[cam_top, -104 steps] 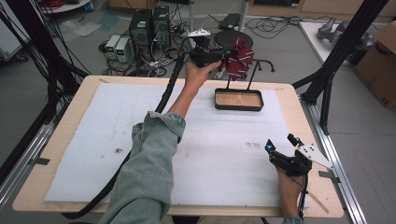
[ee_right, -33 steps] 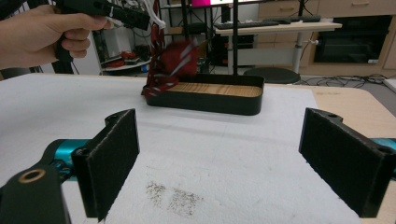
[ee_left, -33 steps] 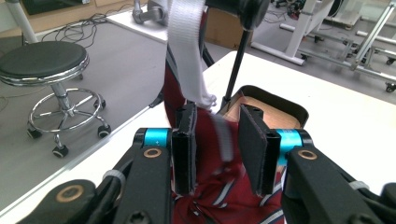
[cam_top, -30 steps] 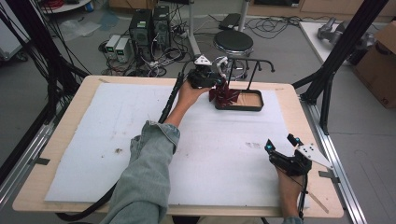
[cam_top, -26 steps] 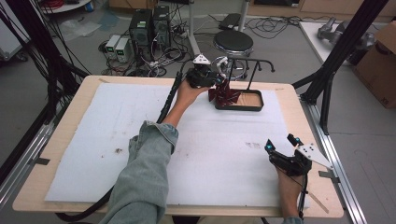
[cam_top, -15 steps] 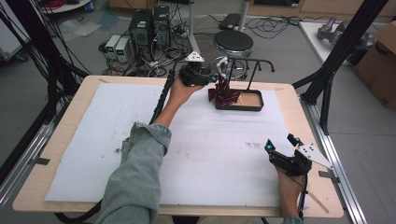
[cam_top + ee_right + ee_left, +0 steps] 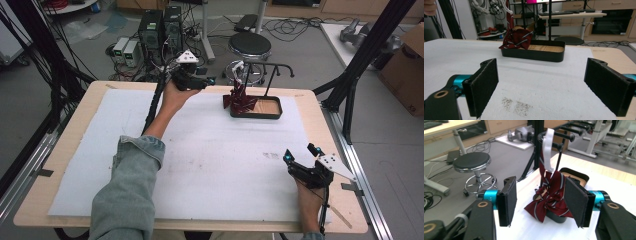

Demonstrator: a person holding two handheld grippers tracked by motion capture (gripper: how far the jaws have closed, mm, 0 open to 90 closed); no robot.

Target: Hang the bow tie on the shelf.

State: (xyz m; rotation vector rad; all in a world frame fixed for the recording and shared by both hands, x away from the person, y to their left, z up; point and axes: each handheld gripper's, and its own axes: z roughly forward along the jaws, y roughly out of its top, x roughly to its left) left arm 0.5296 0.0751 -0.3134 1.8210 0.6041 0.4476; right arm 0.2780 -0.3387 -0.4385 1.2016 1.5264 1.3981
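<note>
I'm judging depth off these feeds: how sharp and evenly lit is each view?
High view: even overhead light, soft shadows, slightly soft detail on the striped tie. Left gripper view: the left gripper pads sharp, tie clear, background room mildly blurred. Right gripper view: the right gripper jaws crisp, black tray readable, no glare.

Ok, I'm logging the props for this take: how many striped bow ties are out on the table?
1. A dark red striped bow tie hangs by its white strap from the black stand, drooping over the left end of the black tray. Nothing suggests another is hidden.
</note>
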